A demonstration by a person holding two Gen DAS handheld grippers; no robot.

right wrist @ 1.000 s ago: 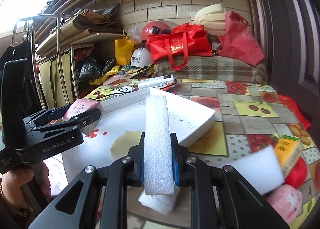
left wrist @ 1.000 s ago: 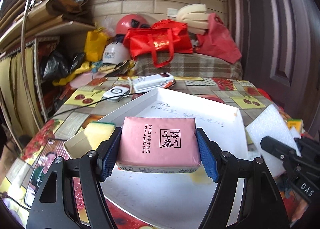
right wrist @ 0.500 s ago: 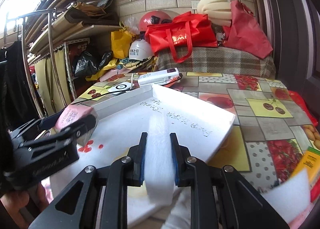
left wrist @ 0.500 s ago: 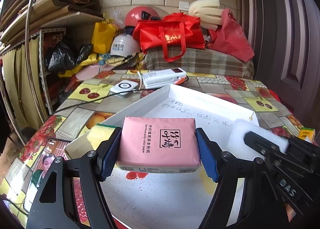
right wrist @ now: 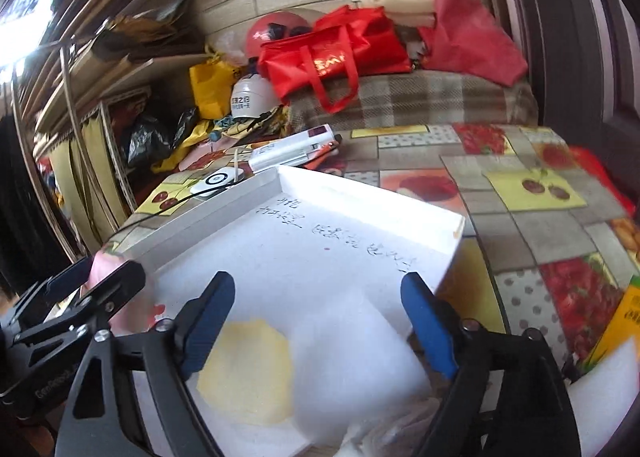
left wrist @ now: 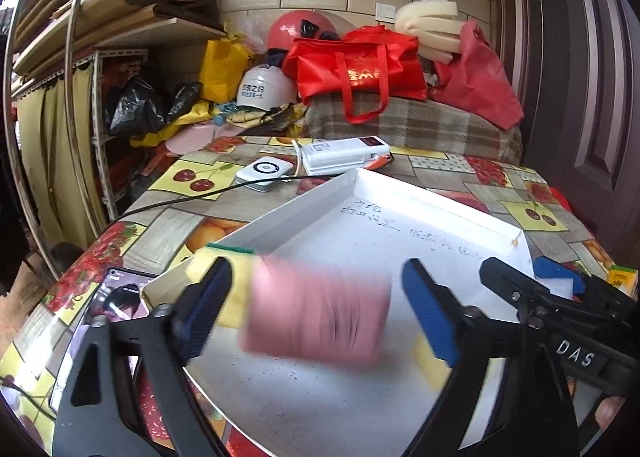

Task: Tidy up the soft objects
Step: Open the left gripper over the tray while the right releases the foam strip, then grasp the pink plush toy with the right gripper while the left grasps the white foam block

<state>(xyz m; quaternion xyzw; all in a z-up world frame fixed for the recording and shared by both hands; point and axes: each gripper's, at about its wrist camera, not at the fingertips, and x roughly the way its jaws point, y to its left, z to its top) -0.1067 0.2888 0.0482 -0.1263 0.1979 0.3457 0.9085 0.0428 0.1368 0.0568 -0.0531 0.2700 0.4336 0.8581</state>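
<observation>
My left gripper (left wrist: 318,309) is open over the white tray (left wrist: 320,197). The pink tissue pack (left wrist: 316,311) is blurred between the spread blue pads, apart from both, dropping into the tray. A yellow sponge with a green edge (left wrist: 224,257) lies at the tray's left corner. My right gripper (right wrist: 318,321) is open too. The white foam piece (right wrist: 352,353) is blurred between its pads, free of them, over the tray (right wrist: 360,193) beside a flat yellow sponge (right wrist: 244,373).
The tray stands on a fruit-print tablecloth (right wrist: 520,193). A power bank (left wrist: 344,155), a white round device with a cable (left wrist: 264,171) and a phone (left wrist: 104,297) lie around it. Red bags (left wrist: 360,65) and helmets sit behind. More foam (right wrist: 600,389) and a yellow packet (right wrist: 624,325) lie at right.
Both grippers have opened. The pink tissue pack has left the left pads and the white foam piece has left the right pads; both are falling into the tray.
</observation>
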